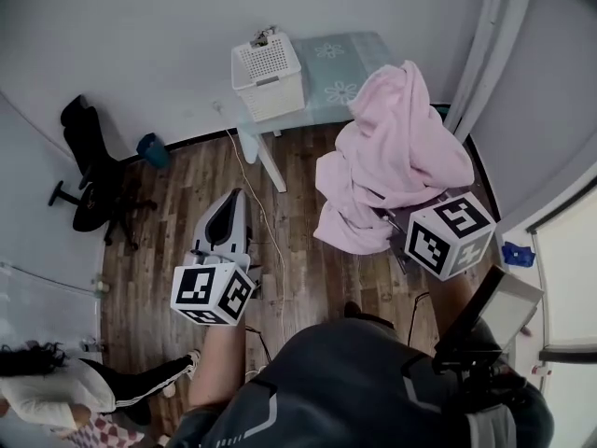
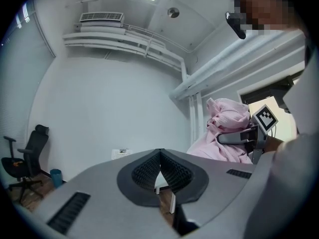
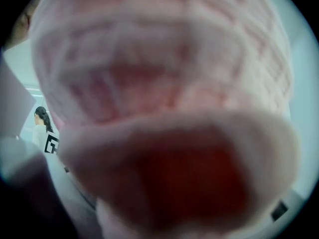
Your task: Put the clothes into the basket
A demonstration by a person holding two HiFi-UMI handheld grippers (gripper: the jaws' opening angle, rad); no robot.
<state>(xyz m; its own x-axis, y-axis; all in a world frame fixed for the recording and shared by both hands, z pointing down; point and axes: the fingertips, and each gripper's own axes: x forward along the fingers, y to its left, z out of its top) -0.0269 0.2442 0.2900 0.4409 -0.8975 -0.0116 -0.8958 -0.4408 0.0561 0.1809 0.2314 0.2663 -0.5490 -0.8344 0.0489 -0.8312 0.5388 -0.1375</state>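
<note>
Grey left gripper [image 1: 231,199]: noted at 8 o'clock in the head view, jaws closed tip to tip, nothing between them. The pink garment [image 1: 401,147] is seen well apart from it, toward its 2 o'clock. A white perforated basket [image 1: 266,68] is set on a table [image 1: 340,63] at 12 o'clock, no cloth seen in it. The garment is found at 2 o'clock, bunched and hanging in folds. It is clamped by the right gripper [image 1: 399,217] at 4 o'clock, and that gripper's own view is filled with pink cloth. Square black-and-white markers are carried on the left cube [image 1: 213,294] and the right cube [image 1: 450,234].
</note>
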